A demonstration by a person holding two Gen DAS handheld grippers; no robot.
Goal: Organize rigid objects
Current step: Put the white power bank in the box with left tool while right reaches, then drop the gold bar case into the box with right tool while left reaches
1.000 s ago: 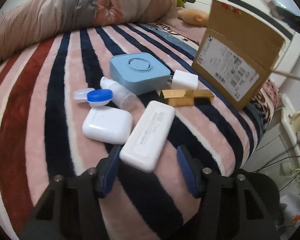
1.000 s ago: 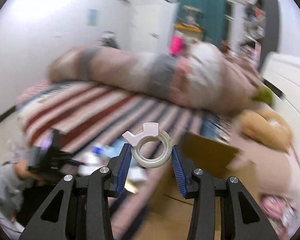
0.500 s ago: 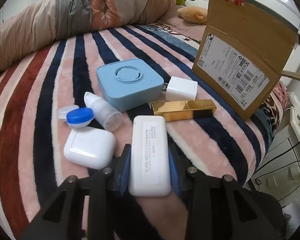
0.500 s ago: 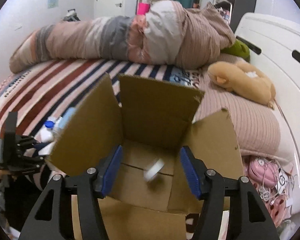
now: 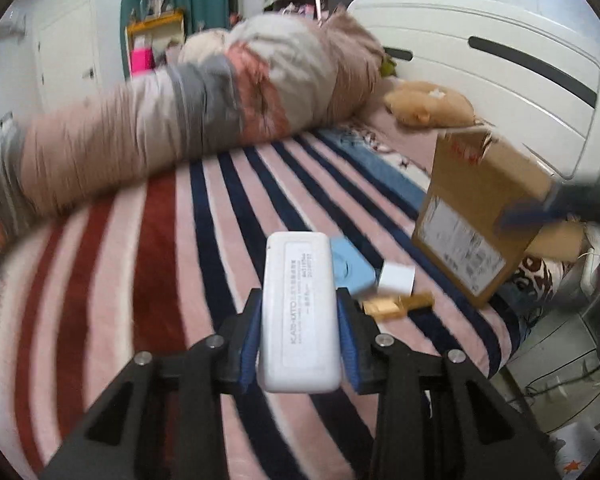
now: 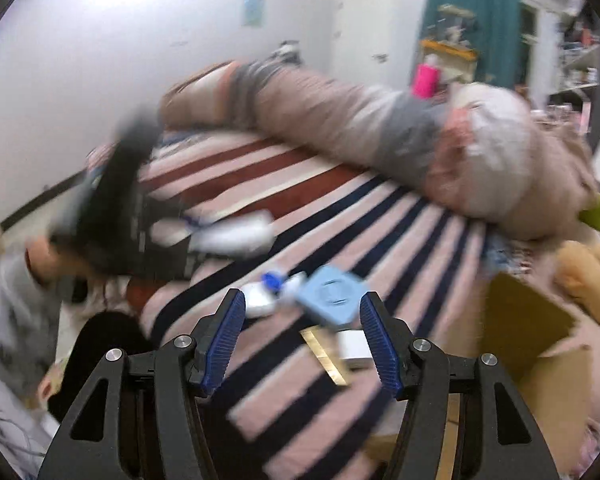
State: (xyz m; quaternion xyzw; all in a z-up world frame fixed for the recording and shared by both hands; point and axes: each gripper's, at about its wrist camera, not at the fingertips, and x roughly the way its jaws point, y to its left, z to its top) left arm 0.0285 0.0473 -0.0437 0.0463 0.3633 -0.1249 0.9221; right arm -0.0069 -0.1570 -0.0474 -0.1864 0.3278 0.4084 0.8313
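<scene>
Left gripper (image 5: 299, 322): two black plastic finger arms of open, triangulated frame shape, widening toward the camera. Each arm carries one round silver screw head near the pivot and a second further out. Inner faces of the fingers (image 5: 249, 340) are lined with blue ribbed pads.

Right gripper (image 6: 302, 338): same build; matte black arms with triangular cut-outs, four silver screw heads across the frame, blue pads (image 6: 224, 338) with fine horizontal ribbing on the inner faces of the fingers.

Person's left forearm, seen blurred in the right wrist view: light grey sleeve (image 6: 8, 312), bare skin at the hand (image 6: 40, 258).
</scene>
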